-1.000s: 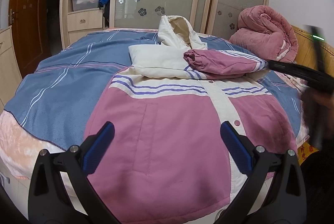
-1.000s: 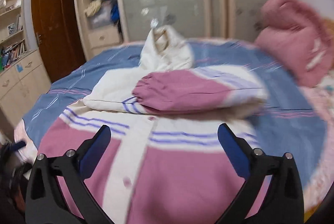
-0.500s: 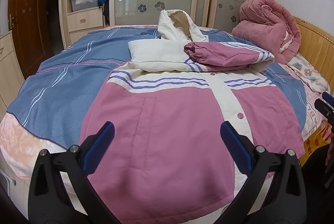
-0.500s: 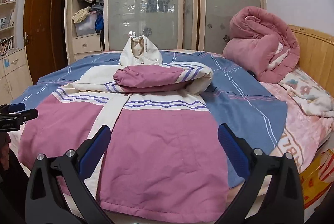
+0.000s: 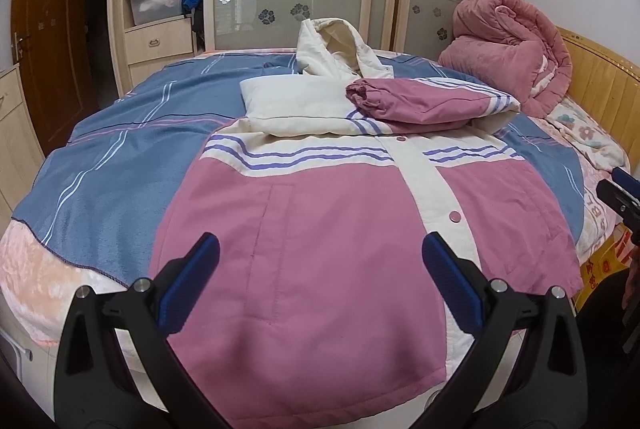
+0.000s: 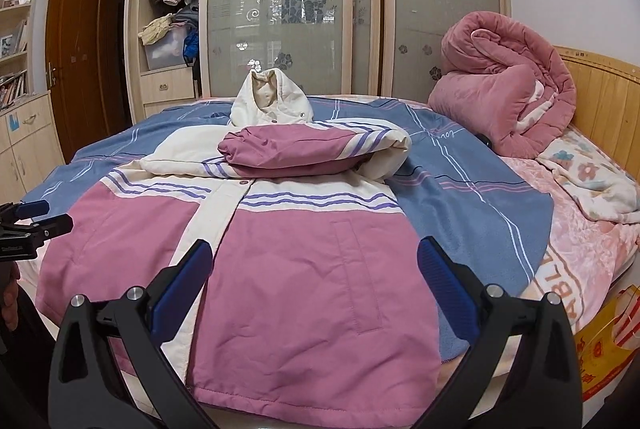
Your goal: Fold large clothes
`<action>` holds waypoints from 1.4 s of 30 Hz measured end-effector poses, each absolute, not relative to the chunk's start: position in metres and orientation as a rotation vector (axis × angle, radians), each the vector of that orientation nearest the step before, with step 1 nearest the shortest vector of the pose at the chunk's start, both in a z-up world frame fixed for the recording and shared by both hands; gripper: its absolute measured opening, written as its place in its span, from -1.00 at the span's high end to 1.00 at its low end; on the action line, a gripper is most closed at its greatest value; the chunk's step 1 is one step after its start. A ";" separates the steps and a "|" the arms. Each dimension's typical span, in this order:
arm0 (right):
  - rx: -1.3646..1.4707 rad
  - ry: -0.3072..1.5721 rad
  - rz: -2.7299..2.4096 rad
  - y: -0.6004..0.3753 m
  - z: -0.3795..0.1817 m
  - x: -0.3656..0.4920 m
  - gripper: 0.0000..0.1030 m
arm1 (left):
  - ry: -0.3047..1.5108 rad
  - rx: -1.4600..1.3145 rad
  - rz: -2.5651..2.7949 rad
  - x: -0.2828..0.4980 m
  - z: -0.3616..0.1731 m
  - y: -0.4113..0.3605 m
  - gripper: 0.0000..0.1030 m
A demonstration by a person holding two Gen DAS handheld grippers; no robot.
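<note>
Both views are sharp and evenly lit by soft, dim indoor light. Fisheye bending curves the wardrobe doors (image 6: 280, 9), with dark vignetting in the corners. Faint reflections glint on the glass.

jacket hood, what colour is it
The jacket hood is cream-white inside and out, unlike the pink body. It shows best in the right wrist view.

Jacket (image 5: 320, 249) hem lost behind gripper frames at the bottom edge. Right gripper (image 5: 620, 197) cut off at the left view's border, jaws unreadable. Left sleeve (image 5: 296, 105) partly buried under the right sleeve (image 5: 420, 101). Bag (image 6: 612, 341) lettering cropped, illegible.
</note>
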State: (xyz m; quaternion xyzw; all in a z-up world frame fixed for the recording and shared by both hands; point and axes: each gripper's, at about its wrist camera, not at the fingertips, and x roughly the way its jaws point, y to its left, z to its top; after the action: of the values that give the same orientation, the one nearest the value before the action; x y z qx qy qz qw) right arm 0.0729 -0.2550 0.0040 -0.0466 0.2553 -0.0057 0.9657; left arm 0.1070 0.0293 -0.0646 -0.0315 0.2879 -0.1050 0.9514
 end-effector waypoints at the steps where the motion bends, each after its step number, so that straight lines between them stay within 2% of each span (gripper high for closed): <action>1: -0.094 0.516 -0.012 -0.255 0.004 0.073 -0.97 | 0.585 -0.062 -0.218 0.106 -0.064 0.028 -0.96; 7: -0.094 0.515 -0.009 -0.253 0.004 0.073 -0.97 | 0.571 -0.086 -0.237 0.103 -0.059 0.030 -0.96; 14: -0.095 0.519 -0.003 -0.250 0.003 0.076 -0.97 | 0.470 -0.127 -0.223 0.088 -0.045 0.034 -0.96; 42: -0.077 0.515 0.001 -0.254 0.002 0.076 -0.97 | 0.547 -0.092 -0.331 0.099 -0.059 0.011 -0.96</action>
State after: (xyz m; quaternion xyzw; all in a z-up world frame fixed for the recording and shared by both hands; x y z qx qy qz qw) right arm 0.0759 -0.2538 0.0018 -0.0381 0.2545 0.0003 0.9663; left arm 0.0991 0.0106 -0.0590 -0.0451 0.2686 -0.1628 0.9483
